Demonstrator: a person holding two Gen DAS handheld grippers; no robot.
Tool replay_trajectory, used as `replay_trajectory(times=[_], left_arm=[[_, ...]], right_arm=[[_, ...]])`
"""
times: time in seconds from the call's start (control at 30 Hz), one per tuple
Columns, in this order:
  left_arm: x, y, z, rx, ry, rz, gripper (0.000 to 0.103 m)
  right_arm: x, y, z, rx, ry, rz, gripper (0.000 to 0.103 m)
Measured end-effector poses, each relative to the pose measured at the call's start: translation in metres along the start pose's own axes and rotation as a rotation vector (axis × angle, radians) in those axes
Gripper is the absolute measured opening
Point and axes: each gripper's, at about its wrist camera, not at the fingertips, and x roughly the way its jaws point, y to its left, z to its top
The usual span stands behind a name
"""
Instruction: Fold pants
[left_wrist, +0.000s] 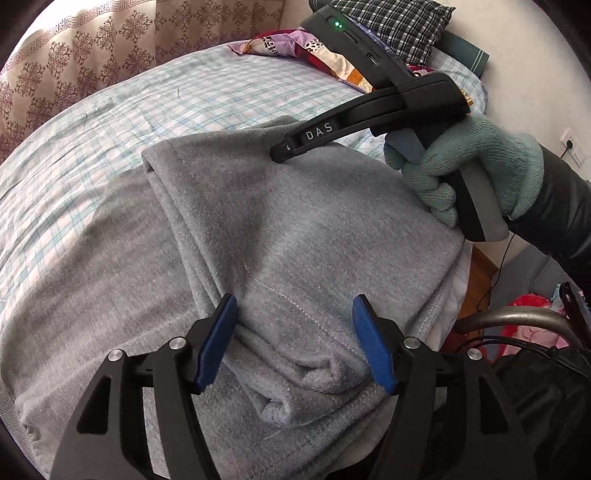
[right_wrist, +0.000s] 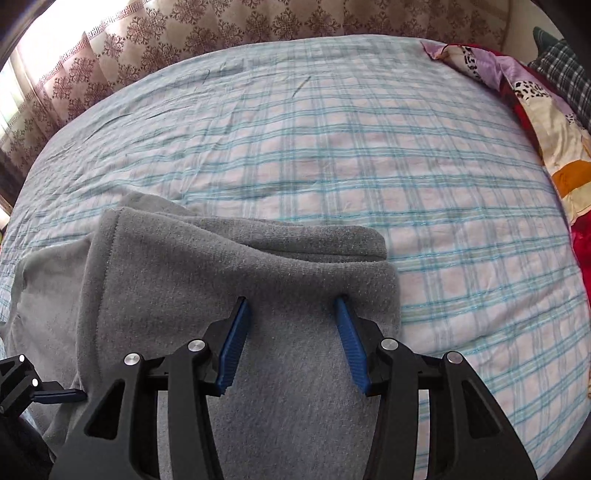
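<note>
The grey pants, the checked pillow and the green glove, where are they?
grey pants (right_wrist: 207, 266): right wrist view, the folded top layer.
checked pillow (left_wrist: 402, 26): left wrist view, its middle.
green glove (left_wrist: 476, 162): left wrist view, the back of the hand.

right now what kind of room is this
Most likely a bedroom in a home: the grey pants lie on a bed with a checked sheet, pillows sit at its head, and a patterned curtain hangs behind.

Grey fleece pants (right_wrist: 207, 280), folded over, on bed
</note>
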Motion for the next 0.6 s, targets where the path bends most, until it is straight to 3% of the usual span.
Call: replay_trajectory(times=[0.17,0.33,0.5,0.6], left_arm=[[0.000,0.001,0.001,-0.001,0.003,-0.005,0.067],[-0.004,0.001,0.005,-0.010,0.009,-0.008,0.067],[-0.010,0.001,0.014,-0.032,-0.001,-0.025,0.074],[-0.010,-0.003,0.020,-0.035,-0.016,0.000,0.077]], right_arm=[[-0.021,0.000,-0.007,0.007,-0.028,0.000,0.048],[-0.067,-0.010,-0.038,0.019,-0.066,0.000,0.048],[-0.090,-0.007,-0.082,-0.024,-0.034,-0.007,0.049],[-0.091,0.001,-0.103,-0.056,-0.003,-0.062,0.054]])
